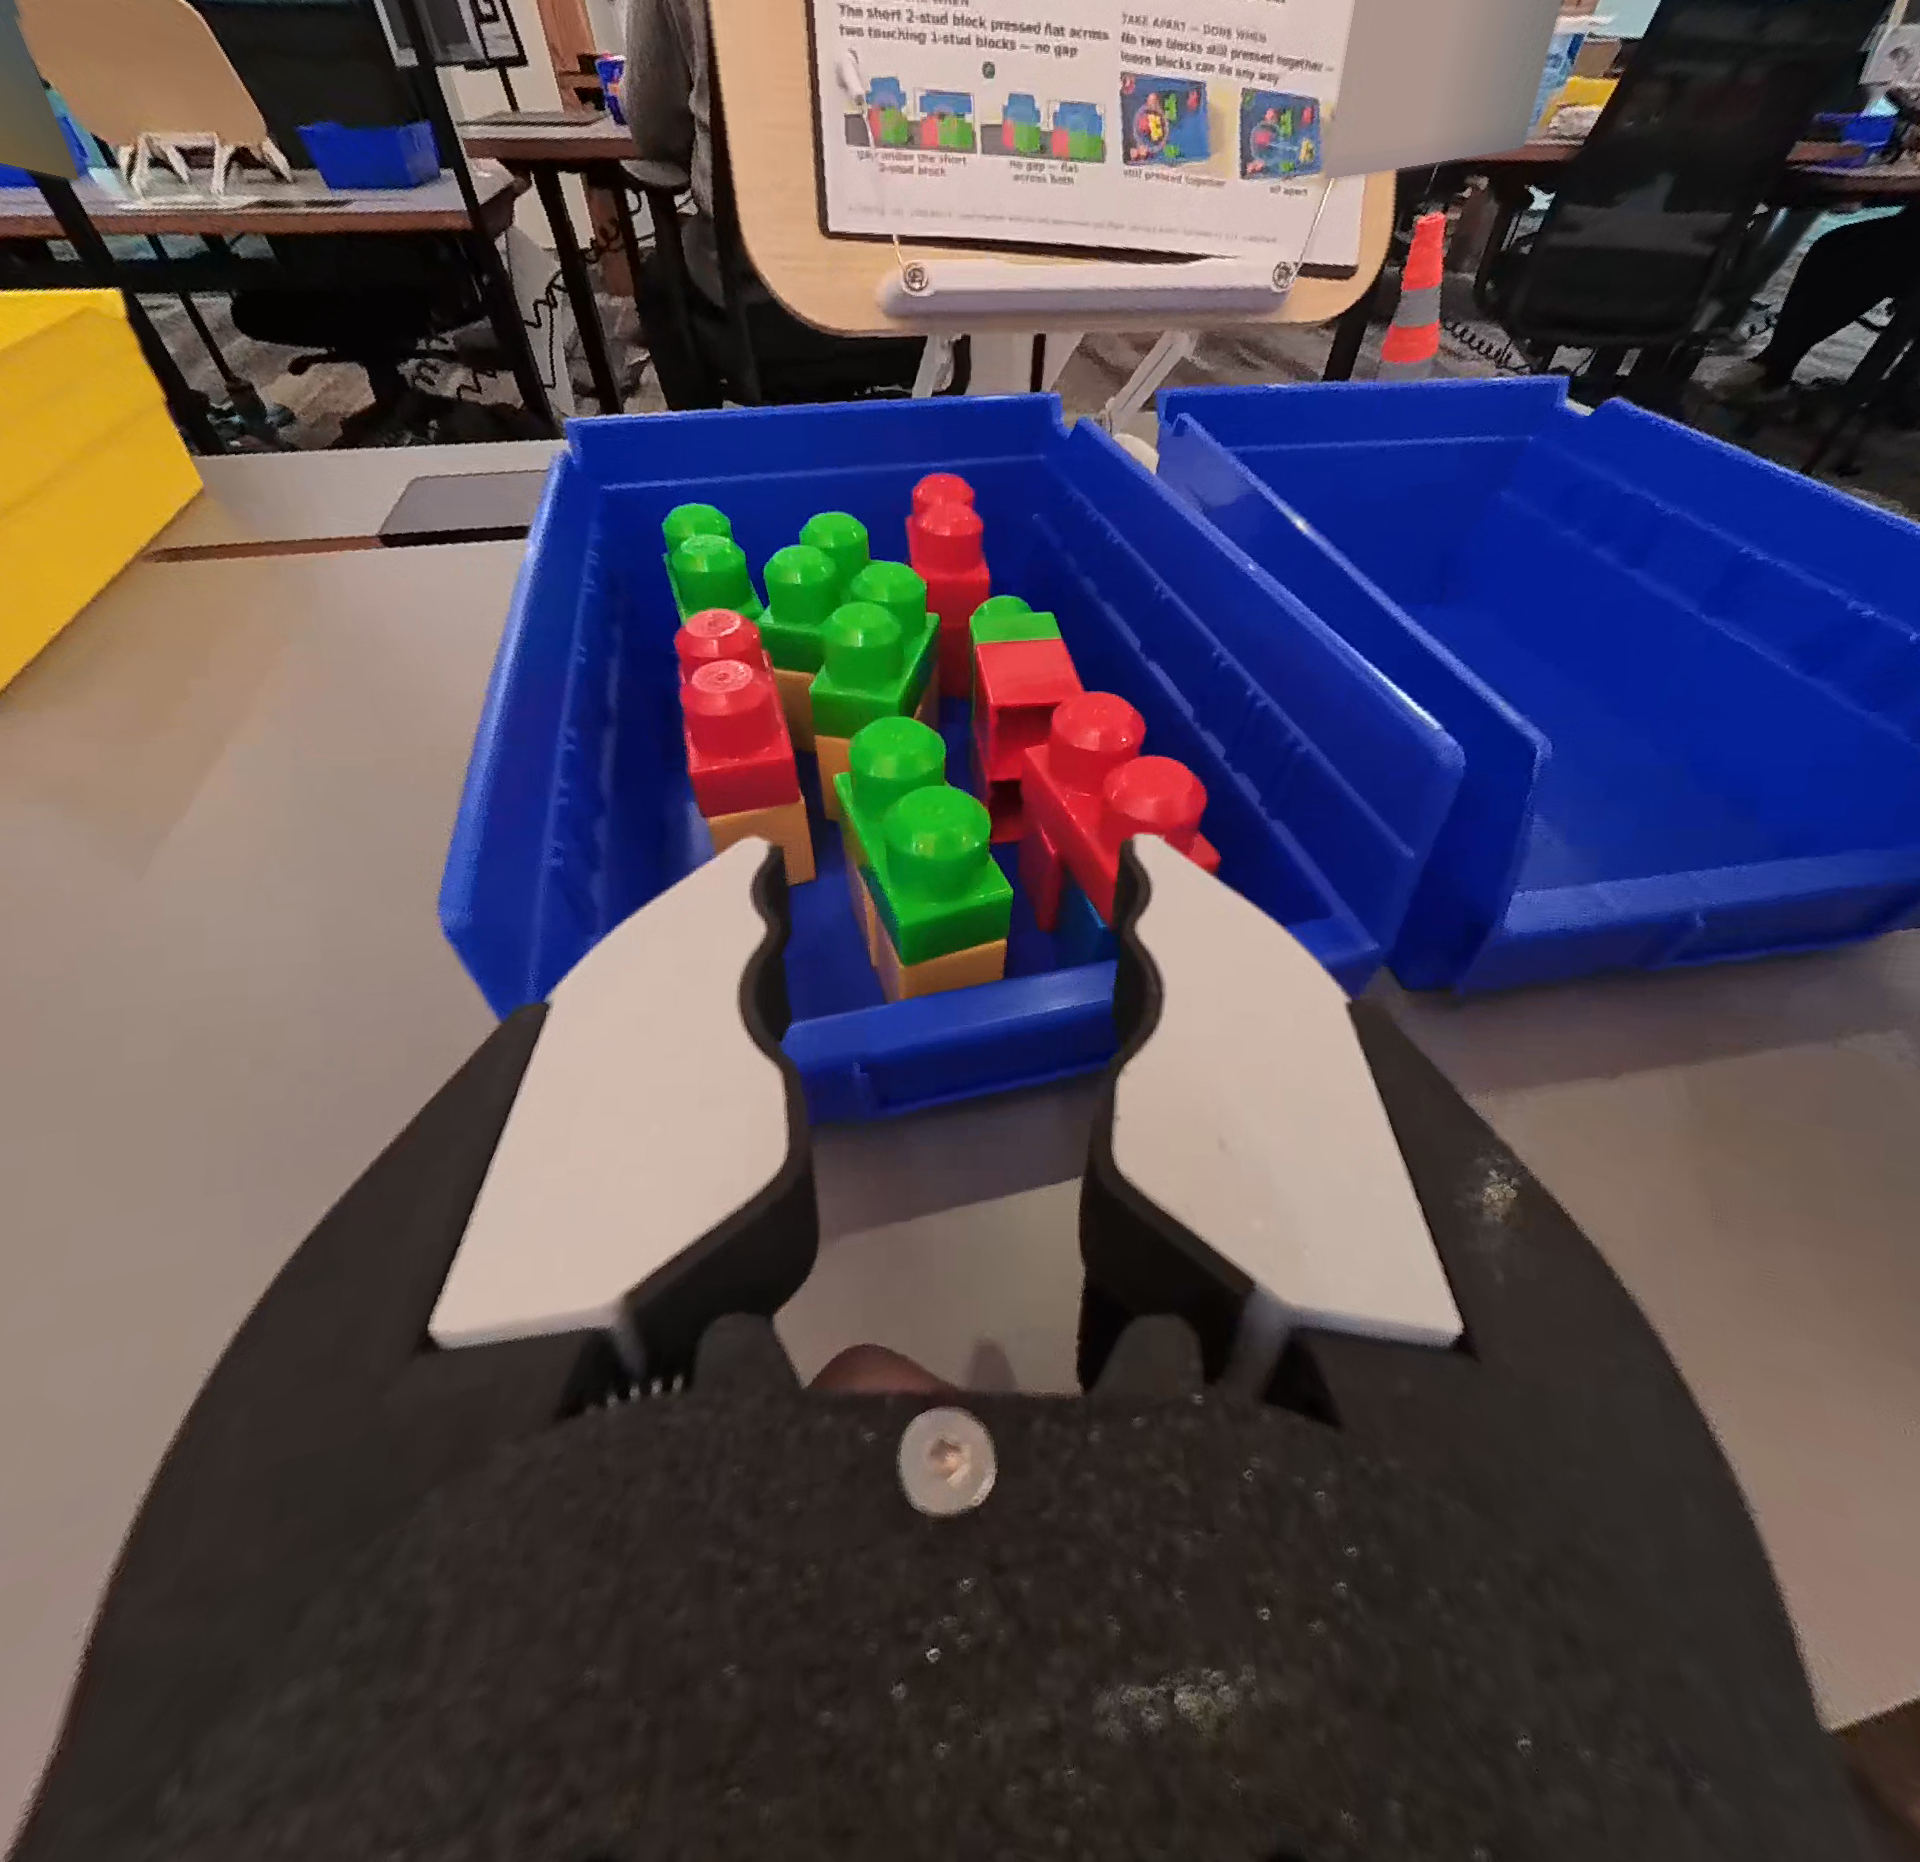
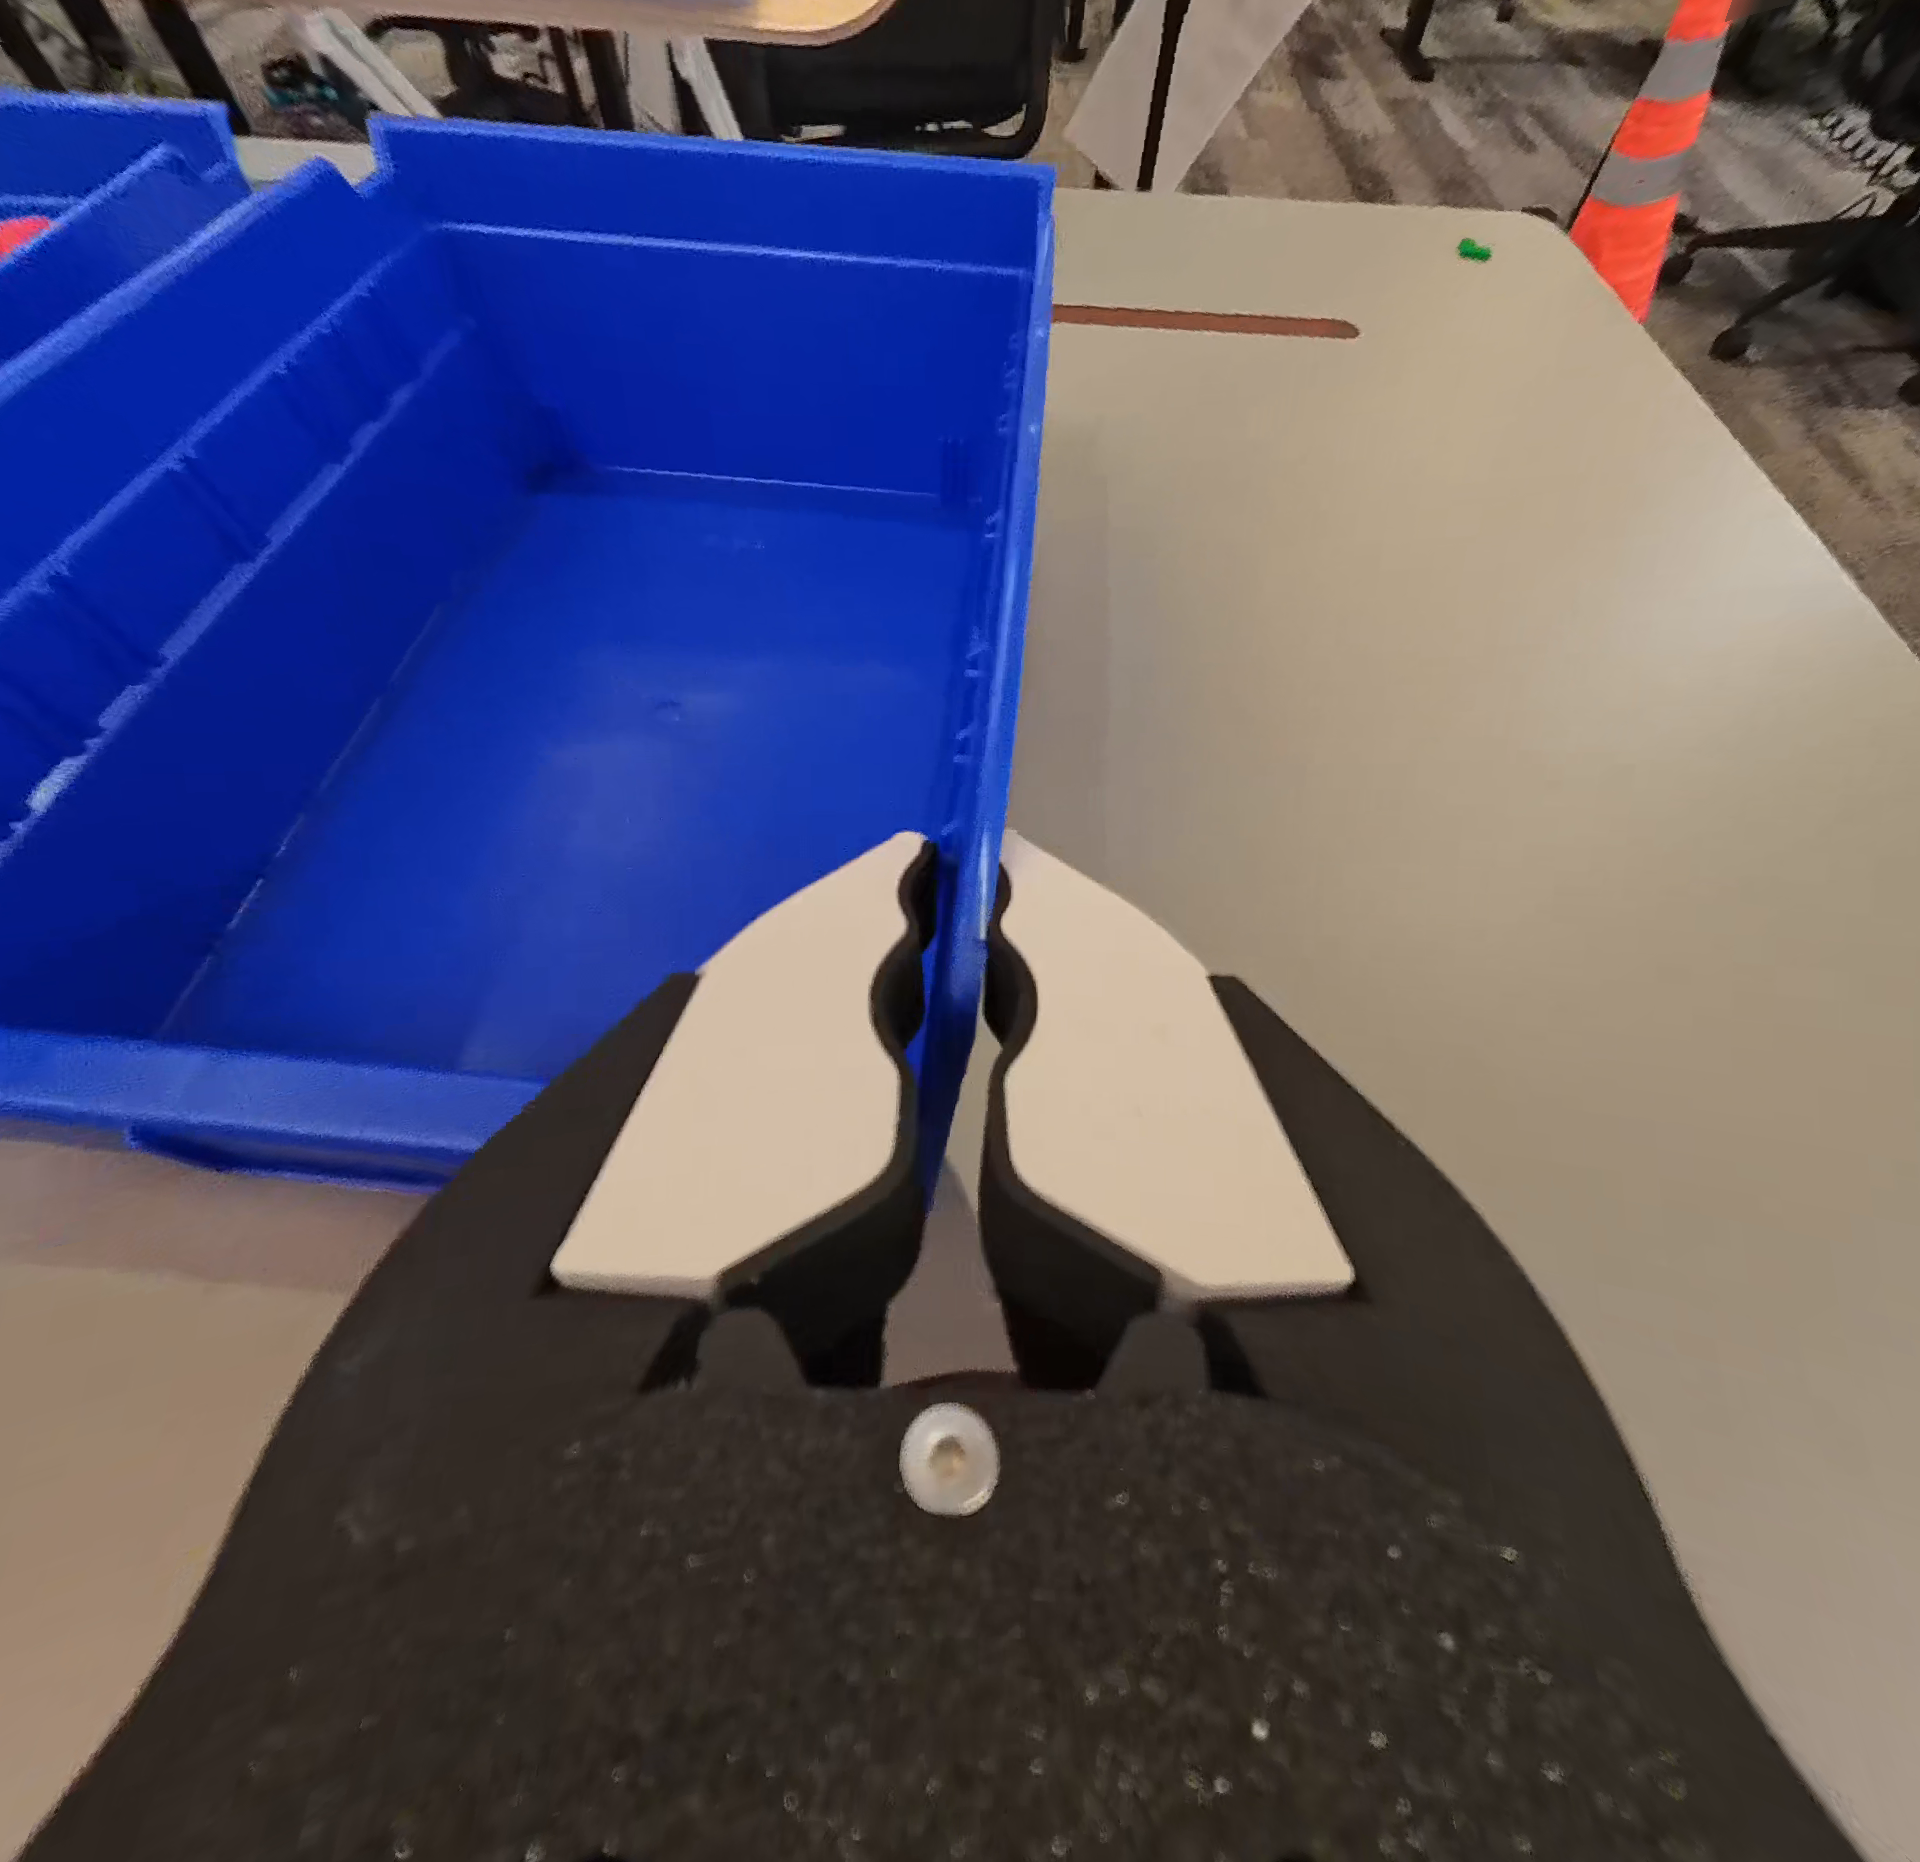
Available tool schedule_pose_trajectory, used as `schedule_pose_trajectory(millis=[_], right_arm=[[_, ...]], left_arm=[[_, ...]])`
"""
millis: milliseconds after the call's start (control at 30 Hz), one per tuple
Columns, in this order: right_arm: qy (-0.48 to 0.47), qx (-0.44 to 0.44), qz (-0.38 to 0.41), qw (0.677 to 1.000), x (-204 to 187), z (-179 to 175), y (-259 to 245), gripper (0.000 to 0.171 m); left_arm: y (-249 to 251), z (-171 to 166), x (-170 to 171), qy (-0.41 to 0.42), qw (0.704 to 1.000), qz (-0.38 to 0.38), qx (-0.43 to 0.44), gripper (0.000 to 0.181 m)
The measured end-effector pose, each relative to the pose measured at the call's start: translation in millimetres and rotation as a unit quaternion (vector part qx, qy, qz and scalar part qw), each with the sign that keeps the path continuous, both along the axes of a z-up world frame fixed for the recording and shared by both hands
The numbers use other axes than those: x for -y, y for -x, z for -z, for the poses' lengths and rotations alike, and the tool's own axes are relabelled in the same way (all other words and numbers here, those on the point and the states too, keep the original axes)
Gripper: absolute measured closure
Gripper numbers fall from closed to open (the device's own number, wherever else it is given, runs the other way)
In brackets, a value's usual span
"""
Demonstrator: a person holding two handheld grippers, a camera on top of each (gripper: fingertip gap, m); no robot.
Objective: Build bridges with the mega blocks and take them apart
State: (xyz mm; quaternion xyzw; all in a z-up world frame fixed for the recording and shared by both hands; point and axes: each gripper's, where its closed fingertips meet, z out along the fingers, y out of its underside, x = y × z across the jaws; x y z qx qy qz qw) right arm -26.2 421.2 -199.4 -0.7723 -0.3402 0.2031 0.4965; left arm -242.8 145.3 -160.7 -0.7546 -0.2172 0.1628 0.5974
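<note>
Take-apart start: my left gripper [image 1: 945,856] spread before green-topped bridge [image 1: 928,856]; my right gripper [image 2: 961,856] pinching empty bin's wall [image 2: 1023,524]. Next: close on bridge.

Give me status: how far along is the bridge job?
Done: about seven assembled bridges of red and green plastic blocks sit in the left blue plastic bin. In hand: open left gripper hovers empty; right gripper pinches the empty right blue plastic bin's wall. Left: all the taking apart.
</note>
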Motion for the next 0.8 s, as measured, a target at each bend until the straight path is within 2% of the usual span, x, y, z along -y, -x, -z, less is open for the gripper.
schedule_pose_trajectory(millis=[233, 433, 800], right_arm=[[0.009, 0.006, -0.024, 1.000, -35, -2, -14, 0.166], [0.005, 0.006, 0.007, 1.000, -82, -8, -63, 0.166], [0.025, 0.000, 0.034, 0.999, -156, -2, -157, 0.166]], left_arm=[[10, 20, 13, 0.000, 0.999, -0.007, 0.053, 0.124], [16, 19, 18, -0.002, 0.999, -0.020, 0.051, 0.127], [3, 23, -4, 0.022, 0.999, -0.008, 0.040, 0.127]])
